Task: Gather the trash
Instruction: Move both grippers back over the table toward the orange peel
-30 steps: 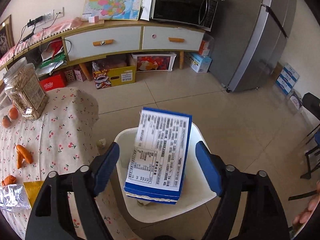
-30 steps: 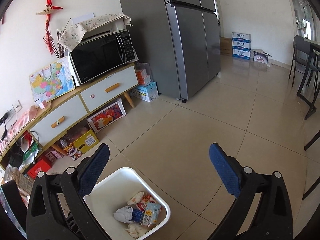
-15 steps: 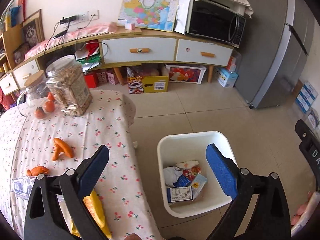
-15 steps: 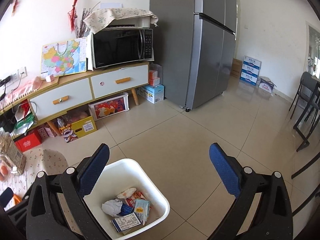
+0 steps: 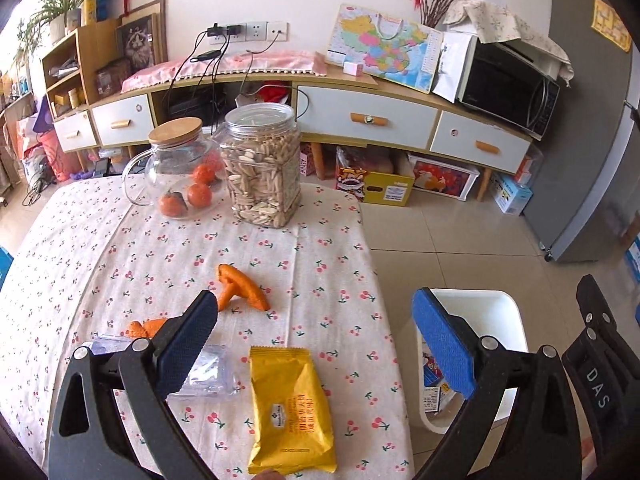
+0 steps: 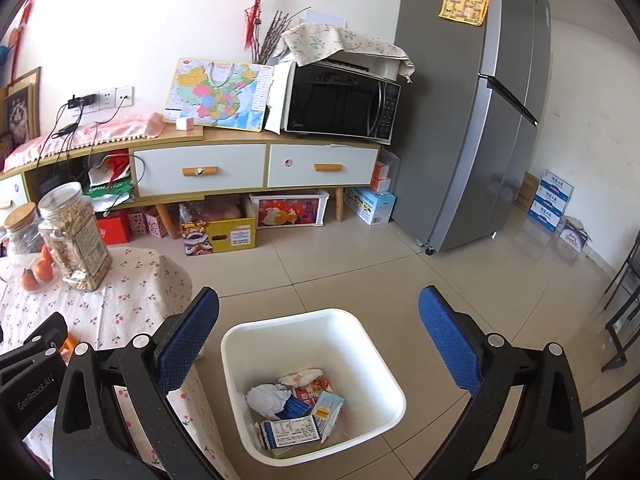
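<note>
My left gripper (image 5: 316,344) is open and empty above the table's near right part. A yellow snack packet (image 5: 290,408) lies flat just below and between its fingers. Orange peels (image 5: 240,288) and a clear plastic wrapper (image 5: 208,372) lie by the left finger. The white trash bin (image 6: 376,356) stands on the floor beside the table and holds a blue-and-white carton (image 6: 290,432), crumpled paper (image 6: 268,398) and wrappers. My right gripper (image 6: 318,340) is open and empty above the bin. The bin also shows in the left wrist view (image 5: 500,320).
The table has a cherry-print cloth (image 5: 120,248). A seed jar (image 5: 262,164) and a glass pot with oranges (image 5: 180,168) stand at its far side. A low cabinet (image 6: 256,164), microwave (image 6: 340,102) and fridge (image 6: 480,120) line the wall. Chair legs (image 6: 624,304) stand far right.
My left gripper let the blue-and-white carton fall into the bin, then swung left from the bin to over the table. My right gripper stayed open over the bin, turning slightly.
</note>
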Tool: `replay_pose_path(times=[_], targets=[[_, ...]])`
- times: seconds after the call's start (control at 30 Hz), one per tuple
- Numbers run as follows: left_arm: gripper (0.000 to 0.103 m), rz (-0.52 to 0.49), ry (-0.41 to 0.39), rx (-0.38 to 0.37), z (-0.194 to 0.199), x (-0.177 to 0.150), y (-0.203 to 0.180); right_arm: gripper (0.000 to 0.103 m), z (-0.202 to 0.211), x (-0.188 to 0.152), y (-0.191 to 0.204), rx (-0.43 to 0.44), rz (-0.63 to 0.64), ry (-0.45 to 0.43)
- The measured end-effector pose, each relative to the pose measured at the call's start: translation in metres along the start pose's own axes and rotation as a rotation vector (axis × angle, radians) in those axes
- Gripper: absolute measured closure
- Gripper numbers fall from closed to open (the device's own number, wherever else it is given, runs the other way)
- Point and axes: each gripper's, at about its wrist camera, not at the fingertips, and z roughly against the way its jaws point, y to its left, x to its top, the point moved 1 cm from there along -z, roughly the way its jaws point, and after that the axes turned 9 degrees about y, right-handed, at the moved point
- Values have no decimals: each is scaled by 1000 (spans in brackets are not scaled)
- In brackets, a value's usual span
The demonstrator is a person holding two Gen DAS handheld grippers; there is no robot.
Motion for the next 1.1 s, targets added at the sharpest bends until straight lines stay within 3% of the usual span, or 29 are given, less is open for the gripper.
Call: replay_pose_path(times=[0.27, 0.43, 0.6, 0.73, 0.87, 1.03, 1.1], targets=[[8, -34, 42, 126, -11, -3, 55, 7, 10, -4, 40, 92, 57, 21], [8, -113, 97, 174, -22, 4, 89, 7, 9, -4, 60, 167, 65, 69], [8, -246, 259, 187, -51, 13, 111, 7, 10, -2, 75, 204, 69, 80], [8, -291, 351, 175, -73, 19, 114, 7, 4, 0, 81, 234, 53, 112], [8, -208, 410, 103, -96, 29, 114, 7, -2, 2, 82, 238, 37, 128], [10, 95, 462, -12, -131, 42, 118, 7, -10, 6, 78, 238, 13, 143], [20, 187, 480, -37, -146, 42, 118, 7, -14, 7, 75, 244, 3, 158]])
